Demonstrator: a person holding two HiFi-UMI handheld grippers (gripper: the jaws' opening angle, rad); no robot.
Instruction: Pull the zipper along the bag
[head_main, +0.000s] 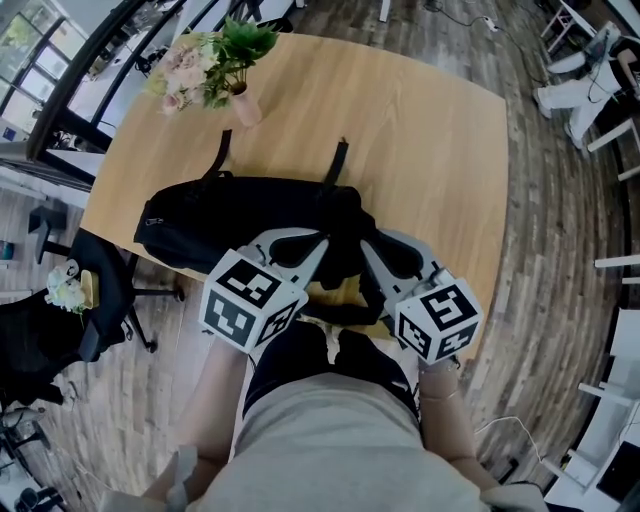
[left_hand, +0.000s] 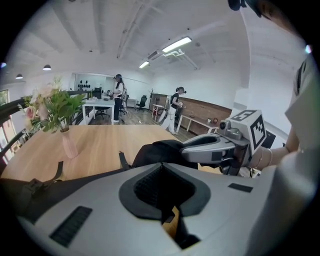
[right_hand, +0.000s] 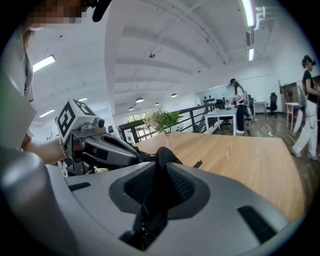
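Pink and green flowers in a vase (head_main: 215, 65) stand at the upper left of the head view, on the far corner of the wooden table (head_main: 420, 130). They are well apart from the work and, in our judgement, no obstruction to it. Below them, left of centre, the black bag (head_main: 230, 215) lies lengthwise along the near edge of the table. We judge it was laid flat and close to the person so that its zipper line runs across in front of both hands. At the bag's near right end, low in the centre of that view, sits the left gripper (left_hand: 162, 180). Its own view shows the two pads pressed fully together with no gap. A small dark tab (left_hand: 168, 217) shows just beneath the seam of the pads. We take it for the zipper pull, which would explain so tight a pinch, but we cannot confirm that it is caught. To the right, the right gripper (right_hand: 159, 182) is clamped on an upstanding fold of the bag's black fabric, which rises plainly between its pads in that gripper's view. We judge this hold to be an anchor, one hand bracing the cloth taut while the other draws the zipper pull along. The two grippers sit just beside each other at one end, so we judge the pull to be at its start, with the bag's length to the left yet to be travelled.
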